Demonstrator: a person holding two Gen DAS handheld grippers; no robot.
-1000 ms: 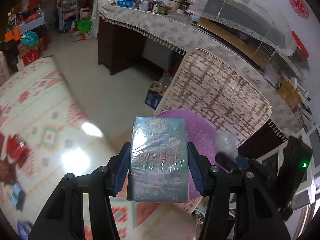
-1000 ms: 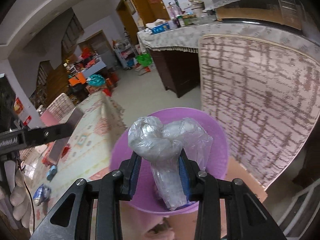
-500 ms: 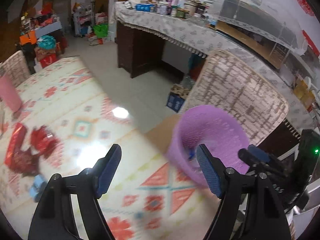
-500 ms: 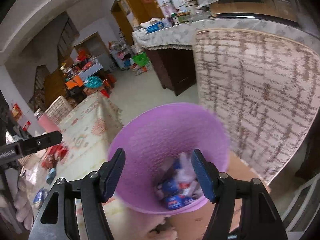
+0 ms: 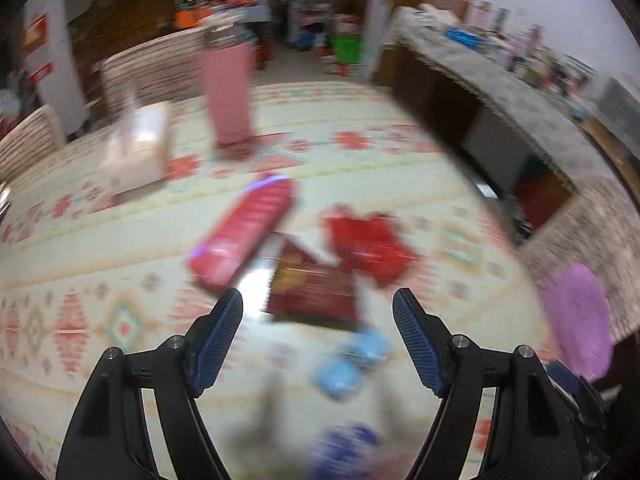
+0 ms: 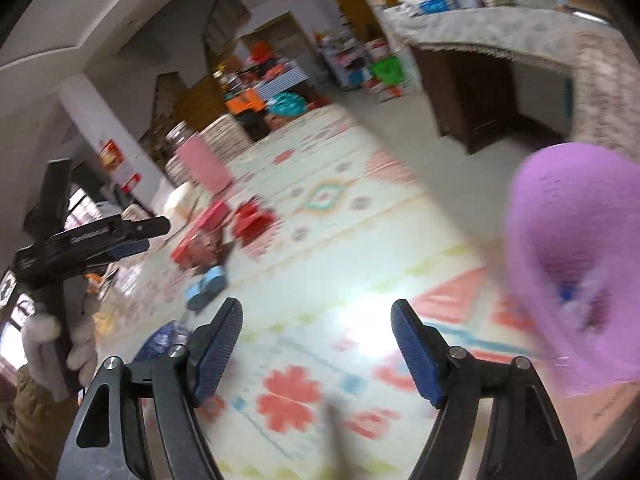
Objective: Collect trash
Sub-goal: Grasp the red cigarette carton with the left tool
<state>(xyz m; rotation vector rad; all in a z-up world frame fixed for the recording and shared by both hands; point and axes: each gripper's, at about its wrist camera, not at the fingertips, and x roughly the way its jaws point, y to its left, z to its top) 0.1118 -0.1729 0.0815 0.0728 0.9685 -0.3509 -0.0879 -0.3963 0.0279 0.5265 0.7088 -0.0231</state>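
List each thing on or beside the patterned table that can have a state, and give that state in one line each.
left gripper: open, empty
right gripper: jaws opening, nothing between them
purple basket: upright, trash inside
pink bottle: standing upright
long red packet: lying flat
crumpled red wrapper: on table, uncollected

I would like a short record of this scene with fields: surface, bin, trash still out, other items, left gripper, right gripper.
surface: patterned tablecloth
bin: purple basket at the table's edge, some trash inside
trash still out: long red pack, dark red box, crumpled red wrapper, light blue wrapper, dark blue wrapper; all blurred
other items: pink bottle upright, pale box
left gripper: open, empty, over the red trash
right gripper: jaws opening, nothing between them
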